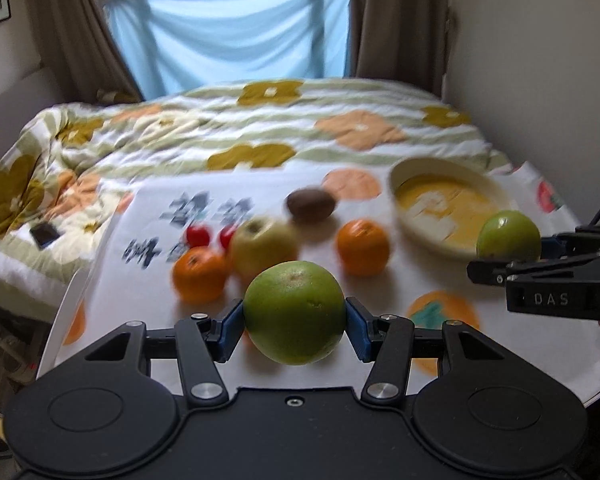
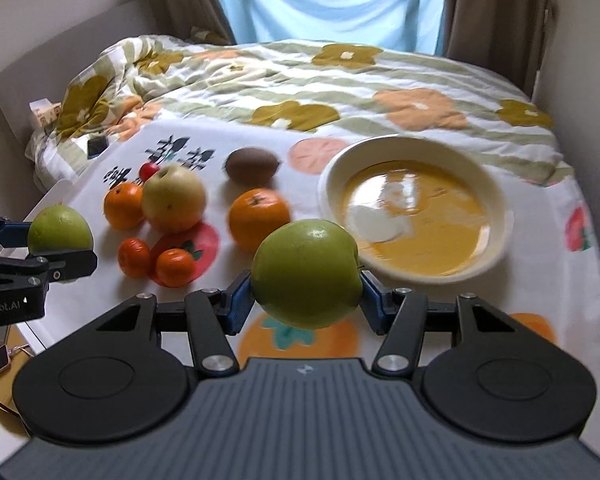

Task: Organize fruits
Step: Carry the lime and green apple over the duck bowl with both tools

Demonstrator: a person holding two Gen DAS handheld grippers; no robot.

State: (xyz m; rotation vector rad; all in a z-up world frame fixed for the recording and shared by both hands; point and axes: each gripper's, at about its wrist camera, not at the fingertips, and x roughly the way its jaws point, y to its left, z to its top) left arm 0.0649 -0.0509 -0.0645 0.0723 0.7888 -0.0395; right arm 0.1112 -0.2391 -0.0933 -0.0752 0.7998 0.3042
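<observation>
Two green fruits are off the table, one per gripper. The left gripper (image 1: 295,322) has its blue pads (image 1: 231,330) pressed on either side of a round green citrus (image 1: 295,312), jaws spread about as wide as the fruit, holding it above the near edge of the table w/ the fruit-print cloth (image 1: 380,292). The right gripper (image 2: 306,294) is clamped the same way on a green apple (image 2: 306,274), held in the air just in front of the cream bowl (image 2: 496,200), which has a yellow inside and nothing in it that shows. Seen from the right wrist, the left gripper comes in at the left edge w/ its citrus; from the left wrist, the right gripper comes in at the right edge w/ the apple near the bowl rim. On the cloth betw. them lies the rest: a yellow-green apple (image 2: 173,198) touching an orange (image 2: 123,205) on its left, another orange (image 2: 258,219) a bit apart to the right, a brown kiwi (image 2: 253,165) behind that one, two small mandarins (image 2: 134,257) side by side at the front, and small red tomatoes (image 1: 198,235) at the back by the black lettering. Beyond the table is a bed w/ a flowered quilt (image 2: 340,80), a dark phone (image 1: 44,234) on it, then brown curtains and a blue sheet (image 1: 240,32) over the window. Both views are somewhat blurred.
</observation>
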